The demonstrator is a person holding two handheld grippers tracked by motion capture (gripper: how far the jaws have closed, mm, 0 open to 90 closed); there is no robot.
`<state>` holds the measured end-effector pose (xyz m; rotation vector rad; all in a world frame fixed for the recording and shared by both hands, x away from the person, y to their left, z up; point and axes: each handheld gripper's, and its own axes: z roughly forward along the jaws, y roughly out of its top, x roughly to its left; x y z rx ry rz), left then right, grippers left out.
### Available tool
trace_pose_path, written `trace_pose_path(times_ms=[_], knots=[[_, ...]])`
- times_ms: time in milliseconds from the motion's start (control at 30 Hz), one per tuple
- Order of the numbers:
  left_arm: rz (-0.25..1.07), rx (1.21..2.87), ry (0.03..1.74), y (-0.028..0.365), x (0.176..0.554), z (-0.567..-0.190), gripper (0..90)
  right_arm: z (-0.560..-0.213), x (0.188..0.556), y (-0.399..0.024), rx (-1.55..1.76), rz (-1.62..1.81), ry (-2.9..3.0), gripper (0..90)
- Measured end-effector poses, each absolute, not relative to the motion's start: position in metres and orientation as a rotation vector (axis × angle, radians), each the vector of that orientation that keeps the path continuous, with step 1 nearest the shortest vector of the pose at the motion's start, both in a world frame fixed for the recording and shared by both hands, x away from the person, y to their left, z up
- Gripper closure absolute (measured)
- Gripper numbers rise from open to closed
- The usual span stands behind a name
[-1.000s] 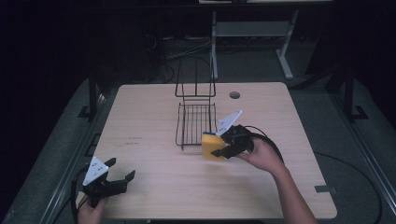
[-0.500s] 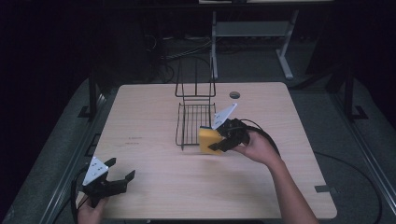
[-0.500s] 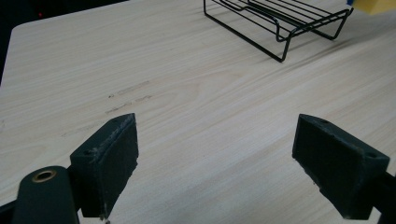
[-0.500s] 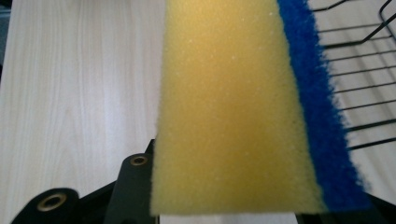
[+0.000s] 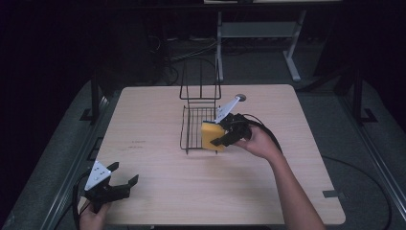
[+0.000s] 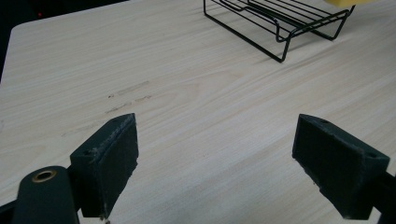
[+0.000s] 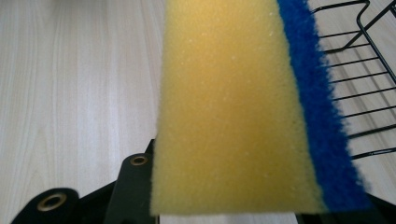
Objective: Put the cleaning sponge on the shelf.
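The right gripper (image 5: 221, 133) is clamped on a yellow sponge (image 5: 212, 136) with a blue scouring layer, holding it on edge at the right side of the black wire rack (image 5: 194, 125), which stands at the middle of the table (image 5: 143, 120) toward the far edge. From above, the sponge sits at the rack's low right rail, though whether it touches the wire cannot be told. In the right gripper view the sponge (image 7: 233, 107) rises between the jaws, its blue face toward the rack (image 7: 359, 60) wires at the right. The person's right hand (image 5: 256, 142) reaches in from the near edge.

The left gripper (image 5: 117, 179) rests at the near left corner of the table with its jaws wide apart and nothing between them. Its own view shows bare wood between the two pads (image 6: 112, 156) and the rack (image 6: 280, 23) beyond, with a yellow corner of the sponge (image 6: 343, 2) above it. Faint scuff marks (image 6: 128, 95) cross the tabletop ahead of the left jaw.
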<state>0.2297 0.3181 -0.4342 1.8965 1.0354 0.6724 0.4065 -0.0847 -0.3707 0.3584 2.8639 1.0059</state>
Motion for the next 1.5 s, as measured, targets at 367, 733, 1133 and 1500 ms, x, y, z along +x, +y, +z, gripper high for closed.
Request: trace_pose_path(times_ms=[367,733,1133,1500], knots=[[0.667,1.896,1.037,0.318,0.23,-0.434,13.8,-0.38,0.427,-0.082,0.397,1.035,2.869,55.8],[0.669,1.893,1.038,0.319,0.23,-0.434,13.8,-0.379,0.443,-0.074,0.432,1.015,2.875,55.7],[0.665,1.893,1.036,0.318,0.23,-0.434,13.8,-0.388,0.468,-0.063,0.466,1.008,2.885,55.4],[0.666,1.893,1.039,0.319,0.23,-0.434,13.8,-0.395,0.471,-0.06,0.469,1.005,2.88,55.7]])
